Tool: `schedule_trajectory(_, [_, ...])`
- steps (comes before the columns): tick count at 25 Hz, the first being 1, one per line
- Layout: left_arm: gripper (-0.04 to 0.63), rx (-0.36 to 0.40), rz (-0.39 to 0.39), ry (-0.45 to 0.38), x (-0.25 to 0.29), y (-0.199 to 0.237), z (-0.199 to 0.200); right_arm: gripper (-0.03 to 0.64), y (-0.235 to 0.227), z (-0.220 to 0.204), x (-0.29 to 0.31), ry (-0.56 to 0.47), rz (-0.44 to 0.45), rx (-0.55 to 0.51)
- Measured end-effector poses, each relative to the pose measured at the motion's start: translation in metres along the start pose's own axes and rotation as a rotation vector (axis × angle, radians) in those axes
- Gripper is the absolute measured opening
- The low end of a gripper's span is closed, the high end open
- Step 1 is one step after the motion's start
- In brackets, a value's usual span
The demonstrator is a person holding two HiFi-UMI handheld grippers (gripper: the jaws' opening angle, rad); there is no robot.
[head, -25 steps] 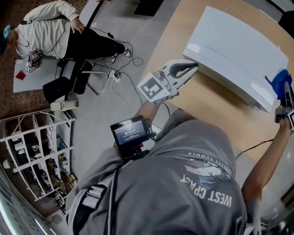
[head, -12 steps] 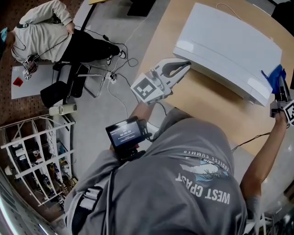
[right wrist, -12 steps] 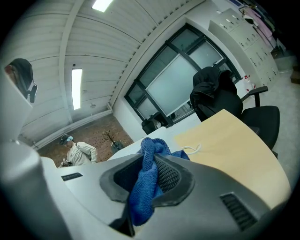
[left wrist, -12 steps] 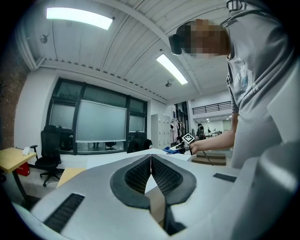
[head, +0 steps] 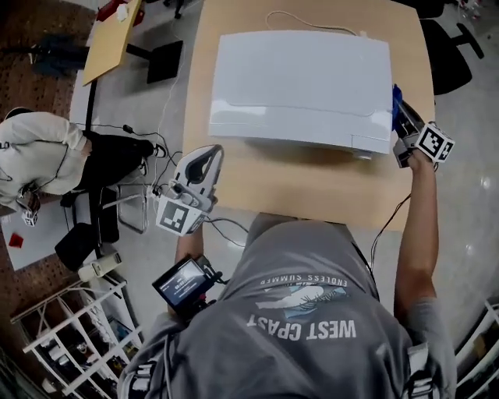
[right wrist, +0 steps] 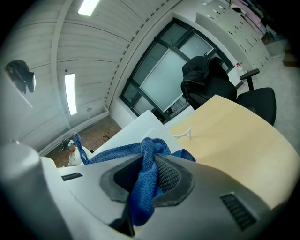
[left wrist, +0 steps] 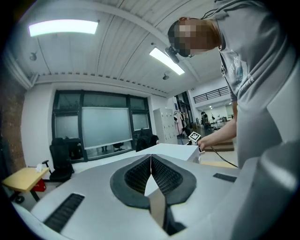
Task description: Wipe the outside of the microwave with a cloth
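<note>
Head view: white microwave (head: 300,86) lies across the upper middle of the frame on a light wooden table (head: 312,183); a pale cord (head: 312,19) curls on the table at the top edge.

Right arm (head: 413,226) stretched out nearly straight up the right side of the frame; right gripper (head: 400,113) sits at the microwave's right end, its marker cube toward the lower right; jaws clamped on a blue cloth (right wrist: 143,187); the cloth is bunched between the pads and spills over the tips; in the head view it shows as a blue strip against the microwave's right end; whether it presses on the wall I cannot tell.

Left arm bent, forearm close to the body; left gripper (head: 209,153) held off the table's left edge at centre left, over the floor, pointing toward the microwave's near left corner but apart from it; in its own view the jaws meet along one line, nothing between them.

A second person (head: 47,160) sits on the floor at far left; a black chair (head: 448,47) stands at upper right.
</note>
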State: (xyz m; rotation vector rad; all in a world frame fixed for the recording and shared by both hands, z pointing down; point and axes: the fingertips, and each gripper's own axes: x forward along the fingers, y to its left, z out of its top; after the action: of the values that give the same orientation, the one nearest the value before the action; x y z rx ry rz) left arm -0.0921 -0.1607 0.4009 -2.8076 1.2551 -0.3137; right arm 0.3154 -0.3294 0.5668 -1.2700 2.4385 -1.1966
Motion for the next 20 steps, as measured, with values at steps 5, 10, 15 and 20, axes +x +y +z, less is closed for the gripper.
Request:
schedule_trajectory(5, [0.023, 0.037, 0.08, 0.005, -0.011, 0.027, 0.016, 0.075, -0.015, -0.018, 0.005, 0.011, 0.002, 0.024])
schedule_trajectory(10, [0.023, -0.009, 0.066, 0.05, -0.005, 0.013, -0.021, 0.075, -0.062, -0.071, 0.009, 0.049, -0.024, 0.087])
schedule_trajectory(15, [0.023, -0.032, 0.039, 0.076, 0.0, -0.001, -0.033, 0.075, -0.083, -0.101, 0.014, 0.117, -0.032, 0.127])
schedule_trajectory(20, [0.023, -0.034, 0.019, 0.078, 0.004, -0.003, -0.036, 0.075, -0.089, -0.109, 0.013, 0.162, -0.039, 0.112])
